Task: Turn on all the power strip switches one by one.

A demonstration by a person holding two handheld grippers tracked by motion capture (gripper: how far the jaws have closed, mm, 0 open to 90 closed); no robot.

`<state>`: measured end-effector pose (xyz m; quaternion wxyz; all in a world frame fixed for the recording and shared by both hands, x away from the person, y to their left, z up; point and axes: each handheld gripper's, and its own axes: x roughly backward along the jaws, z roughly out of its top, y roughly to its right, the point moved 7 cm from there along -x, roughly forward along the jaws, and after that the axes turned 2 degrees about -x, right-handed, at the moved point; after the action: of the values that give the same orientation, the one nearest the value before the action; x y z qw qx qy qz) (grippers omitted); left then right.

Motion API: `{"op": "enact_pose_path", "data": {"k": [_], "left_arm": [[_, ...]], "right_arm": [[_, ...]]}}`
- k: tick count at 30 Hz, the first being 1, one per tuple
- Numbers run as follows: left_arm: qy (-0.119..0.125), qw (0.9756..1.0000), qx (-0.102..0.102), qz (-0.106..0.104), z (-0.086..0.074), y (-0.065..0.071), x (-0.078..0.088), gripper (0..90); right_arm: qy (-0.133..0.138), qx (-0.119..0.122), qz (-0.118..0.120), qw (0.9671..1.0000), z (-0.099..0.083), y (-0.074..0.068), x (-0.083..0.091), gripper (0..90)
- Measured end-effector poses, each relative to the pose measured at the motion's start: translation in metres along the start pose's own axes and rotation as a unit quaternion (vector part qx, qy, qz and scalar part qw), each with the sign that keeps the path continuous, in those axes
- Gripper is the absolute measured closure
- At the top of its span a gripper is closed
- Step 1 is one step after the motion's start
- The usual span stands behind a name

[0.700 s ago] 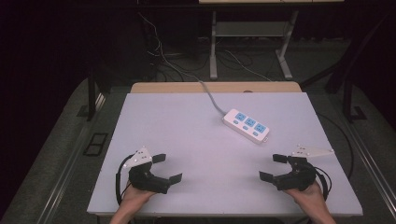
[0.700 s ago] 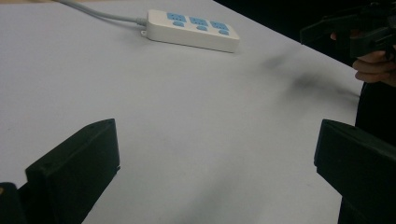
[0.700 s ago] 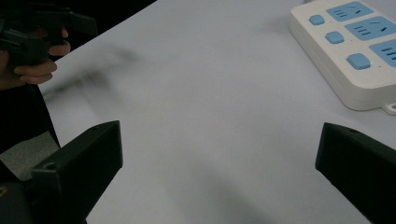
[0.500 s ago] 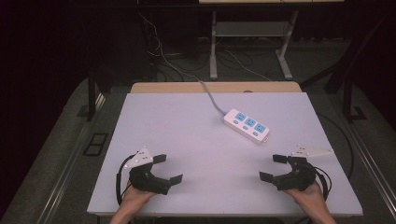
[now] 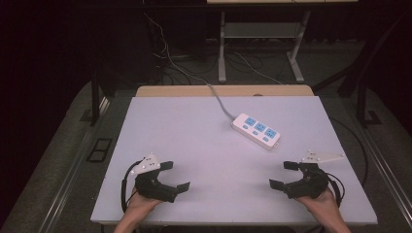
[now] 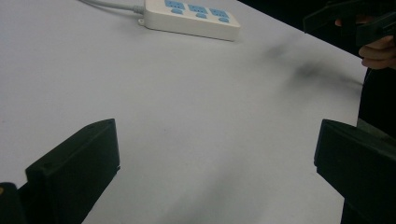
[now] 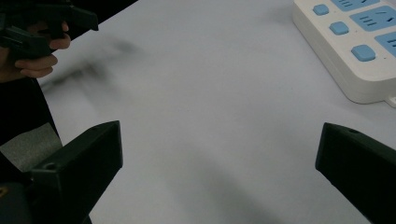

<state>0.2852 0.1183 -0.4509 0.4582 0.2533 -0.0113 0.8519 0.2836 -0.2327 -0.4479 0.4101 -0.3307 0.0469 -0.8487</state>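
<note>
The person is holding the left gripper [image 5: 174,175] near the front left corner of the white surface [image 5: 194,131] and the right gripper [image 5: 284,174] near the front right corner, both with fingers spread wide and holding nothing. The power strip [image 5: 256,130] is lying toward the back right, well apart from both. I think a careless reach could be pushing it or pulling its cable [image 5: 219,99] over the back edge. The room around is staying dark, with wires on the floor [image 5: 63,145].
</note>
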Motion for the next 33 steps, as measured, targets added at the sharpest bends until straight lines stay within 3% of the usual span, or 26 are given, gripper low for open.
{"op": "enact_pose_path", "data": {"k": [15, 33], "left_arm": [[0.000, 1.0000, 0.006, 0.004, -0.001, -0.002, 0.001, 0.0], [-0.001, 1.0000, 0.002, 0.001, -0.003, -0.001, -0.001, 0.0]], "right_arm": [[-0.041, 0.011, 0.005, 0.9991, 0.009, -0.002, -0.003, 0.5], [-0.055, 0.023, 0.015, 0.9981, 0.034, 0.002, -0.008, 0.5]]}}
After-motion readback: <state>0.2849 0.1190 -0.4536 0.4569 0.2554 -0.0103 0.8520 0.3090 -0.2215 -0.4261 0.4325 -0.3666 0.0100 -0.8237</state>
